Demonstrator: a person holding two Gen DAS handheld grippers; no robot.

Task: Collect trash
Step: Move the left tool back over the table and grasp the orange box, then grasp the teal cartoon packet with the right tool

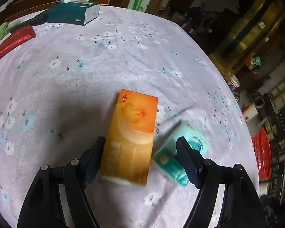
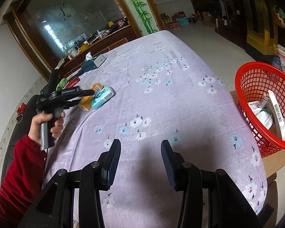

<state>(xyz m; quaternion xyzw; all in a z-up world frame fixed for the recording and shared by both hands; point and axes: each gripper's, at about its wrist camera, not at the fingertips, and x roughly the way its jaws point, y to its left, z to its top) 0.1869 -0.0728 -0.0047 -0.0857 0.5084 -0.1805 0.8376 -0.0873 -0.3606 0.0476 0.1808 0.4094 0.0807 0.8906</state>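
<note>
Left claw (image 1: 140, 161) spread wide, low over the orange carton (image 1: 132, 134), fingers either side of its near end, not yet pinching. Risk 1: the teal tissue pack (image 1: 182, 152) lies touching the carton's right edge, and the right-side finger looks to sit on or over it, so closing now may trap both items, or skew the carton and squirt the pack away. Risk 2: carton is glossy, flat, thin-walled card w/ an open-looking near end (white showing there); hard squeeze across the faces could crush it, a light one could let it slide off the ribbed pads. Risk 3: tablecloth (image 1: 85, 66) is soft, loose, lilac w/ flower print; a low finger may snag and drag it. Teal pack is soft crinkly film, rounded corners, will deform under grip. Something thin and grey streaks across pack and carton edge (blurred, can't tell what). Right claw (image 2: 140, 163) spread, nothing between fingers, hovering over bare cloth near the table edge. Red basket (image 2: 264, 87), rigid plastic lattice, sits off the table's right side on a cardboard box, already holding white scraps; the carry there from the carton is long, so a weak grip prob. drops en route.
</note>
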